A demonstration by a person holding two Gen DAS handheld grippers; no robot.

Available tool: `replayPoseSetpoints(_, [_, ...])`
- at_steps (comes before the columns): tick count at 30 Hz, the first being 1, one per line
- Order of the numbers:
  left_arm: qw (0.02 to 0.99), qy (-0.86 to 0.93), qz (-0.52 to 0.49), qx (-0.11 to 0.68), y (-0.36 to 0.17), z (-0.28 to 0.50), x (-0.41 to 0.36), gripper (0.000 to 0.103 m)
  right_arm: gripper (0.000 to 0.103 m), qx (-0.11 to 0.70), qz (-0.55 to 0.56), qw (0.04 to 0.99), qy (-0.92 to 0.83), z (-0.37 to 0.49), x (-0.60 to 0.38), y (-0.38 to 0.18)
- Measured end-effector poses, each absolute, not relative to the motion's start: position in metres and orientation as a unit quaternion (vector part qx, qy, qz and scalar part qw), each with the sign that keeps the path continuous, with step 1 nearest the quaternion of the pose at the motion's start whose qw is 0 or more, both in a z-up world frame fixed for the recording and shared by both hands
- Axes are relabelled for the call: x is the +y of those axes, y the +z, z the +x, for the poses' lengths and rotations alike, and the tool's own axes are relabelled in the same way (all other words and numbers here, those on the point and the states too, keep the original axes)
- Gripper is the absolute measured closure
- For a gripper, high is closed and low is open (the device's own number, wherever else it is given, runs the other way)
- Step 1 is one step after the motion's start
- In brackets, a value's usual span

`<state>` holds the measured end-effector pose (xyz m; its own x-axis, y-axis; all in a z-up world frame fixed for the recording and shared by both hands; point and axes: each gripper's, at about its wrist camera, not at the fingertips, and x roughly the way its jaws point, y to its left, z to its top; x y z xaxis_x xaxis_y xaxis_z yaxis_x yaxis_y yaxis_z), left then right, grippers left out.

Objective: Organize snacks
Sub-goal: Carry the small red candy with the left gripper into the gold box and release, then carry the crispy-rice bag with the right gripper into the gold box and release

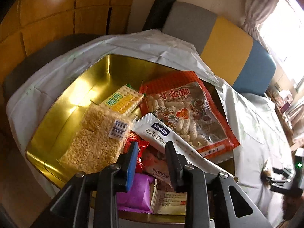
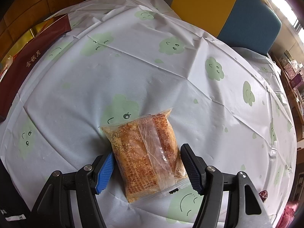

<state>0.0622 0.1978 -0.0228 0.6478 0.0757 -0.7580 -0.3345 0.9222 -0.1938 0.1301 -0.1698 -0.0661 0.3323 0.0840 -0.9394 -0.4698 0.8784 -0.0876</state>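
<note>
A desk (image 2: 133,72) covered by a pale cloth (image 2: 209,98) printed with green cloud faces carries everything. At its left side stands a large box (image 1: 62,114) with a gold inside and dark red outer walls, and most of the snacks lie in it. The biggest is a red and clear bag of white rice sticks (image 1: 188,112) leaning against the box's right wall. Left of it lies a clear pack of puffed rice cake (image 1: 96,138) with a barcode sticker, and beyond that a yellow and green cracker pack (image 1: 123,100). A long white sachet (image 1: 161,133) lies slantwise over the pile, and near it are a red wrapper (image 1: 140,146), a purple packet (image 1: 136,193) and a beige packet (image 1: 169,199). The left claw (image 1: 152,163) hovers over these near packets, its jaws apart and holding nothing. Out on the cloth, well apart from the box, a clear packet of orange crumbly cake (image 2: 146,155) lies flat. The right claw (image 2: 147,168) straddles it with jaws open; whether the blue finger (image 2: 105,172) touches the packet I cannot tell, while the black one stands just clear.
</note>
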Motion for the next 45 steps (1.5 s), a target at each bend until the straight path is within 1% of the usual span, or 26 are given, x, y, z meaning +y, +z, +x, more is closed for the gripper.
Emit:
replayPoseSetpoints(3, [0.902,0.131,-0.123,0.394,-0.019,0.061,0.186,0.073,0.035,0.55,-0.176,0.798,0.173,0.13,-0.17,-0.066])
replayPoseSetpoints(10, [0.905,0.122,-0.092,0.397,-0.014,0.053,0.165,0.072,0.035,0.55,-0.176,0.798,0.171,0.13,-0.17,-0.066])
replayPoseSetpoints(14, [0.909,0.108,-0.077,0.394,-0.01,0.048,0.152,0.067,0.036,0.55,-0.177,0.799,0.17,0.129,-0.169,-0.066])
replayPoseSetpoints(22, [0.912,0.094,-0.065,0.395,-0.01,0.045,0.139,0.067,0.037,0.549,-0.177,0.799,0.17,0.128,-0.168,-0.066])
replayPoseSetpoints(33, [0.914,0.089,-0.064,0.391,-0.012,0.036,0.135,0.066,0.042,0.546,-0.177,0.802,0.164,0.123,-0.164,-0.064])
replayPoseSetpoints(42, [0.919,0.093,-0.075,0.375,-0.008,0.028,0.145,0.066,0.043,0.584,-0.121,0.794,0.12,0.135,-0.167,-0.058])
replayPoseSetpoints(45, [0.92,0.099,-0.08,0.37,-0.007,0.027,0.15,0.066,0.043,0.578,-0.074,0.801,0.134,0.137,-0.162,-0.044])
